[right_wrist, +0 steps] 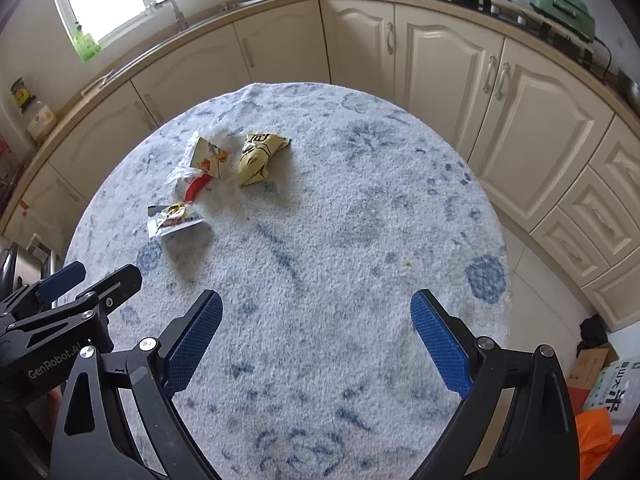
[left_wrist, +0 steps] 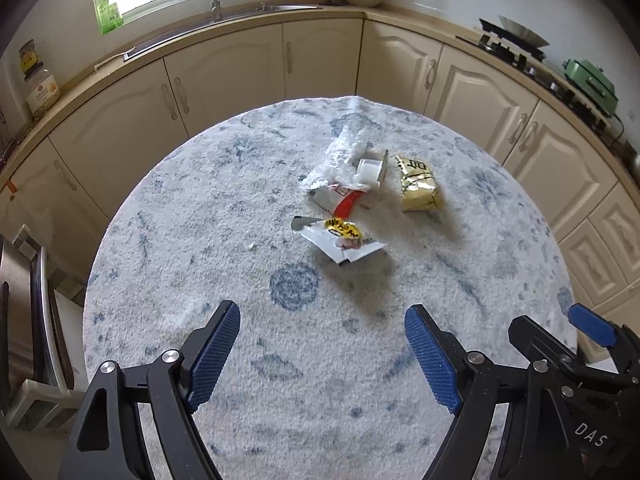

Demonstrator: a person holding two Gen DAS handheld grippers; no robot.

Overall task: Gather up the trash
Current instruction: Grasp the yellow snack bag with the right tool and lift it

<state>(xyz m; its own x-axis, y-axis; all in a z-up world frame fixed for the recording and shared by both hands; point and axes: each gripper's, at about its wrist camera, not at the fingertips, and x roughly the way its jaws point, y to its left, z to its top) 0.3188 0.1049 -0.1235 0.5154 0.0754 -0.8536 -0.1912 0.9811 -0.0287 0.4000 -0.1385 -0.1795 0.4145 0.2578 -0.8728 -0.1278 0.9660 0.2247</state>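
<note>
my left fingers point(left_wrist: 322, 354) and right fingers point(right_wrist: 316, 346) hang spread wide and empty over the worktop point(left_wrist: 200, 240); the white wrapper point(left_wrist: 340, 240), nearest trash, lies ahead, closer to my left hand.

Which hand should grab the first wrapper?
Probably the left. The white and yellow wrapper lies almost straight ahead of the left gripper, whose fingers are open. From the right gripper it sits far off to the side.
</note>
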